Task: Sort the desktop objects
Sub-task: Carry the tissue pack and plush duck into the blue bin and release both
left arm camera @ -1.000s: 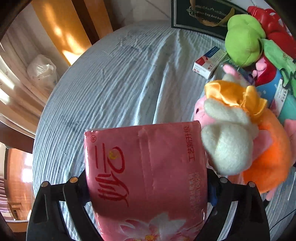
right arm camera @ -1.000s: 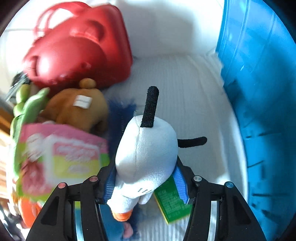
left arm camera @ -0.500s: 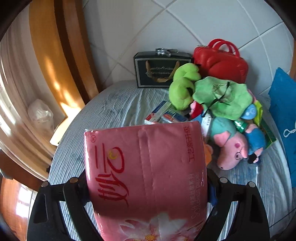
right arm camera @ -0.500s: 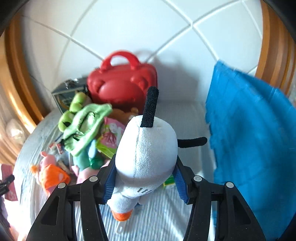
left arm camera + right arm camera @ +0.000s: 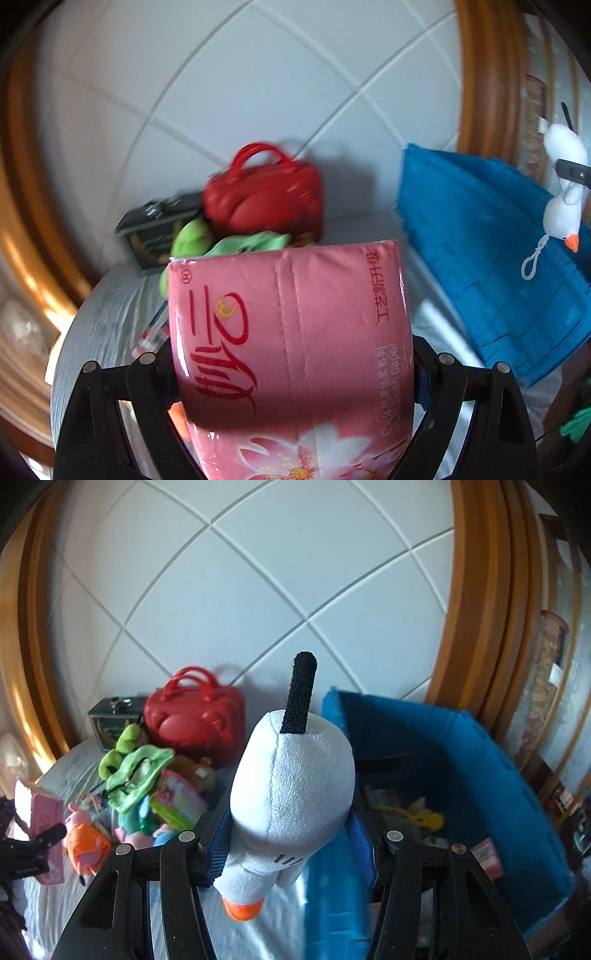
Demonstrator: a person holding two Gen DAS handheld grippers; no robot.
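Note:
My left gripper (image 5: 291,373) is shut on a pink tissue pack (image 5: 288,325), which fills the span between its fingers and is held up in the air above the bed-like grey surface (image 5: 99,314). My right gripper (image 5: 291,834) is shut on a white snowman plush (image 5: 291,786) with a black stick on top and an orange nose, gripped by the blue pads (image 5: 218,845). The plush hangs beside the near rim of an open blue fabric bin (image 5: 472,760). In the left wrist view the same plush (image 5: 563,210) shows above the blue bin (image 5: 480,240).
A pile lies on the grey striped surface against the tiled wall: a red handled case (image 5: 195,720), a dark tin box (image 5: 110,716), green plush toys (image 5: 136,771), an orange and pink pig plush (image 5: 86,842) and small packets. The bin holds several small items. Wooden frames flank the wall.
Both grippers have risen and swung toward the right, so the wall and blue bin now fill the views. The tissue pack and the white plush stay gripped as before.

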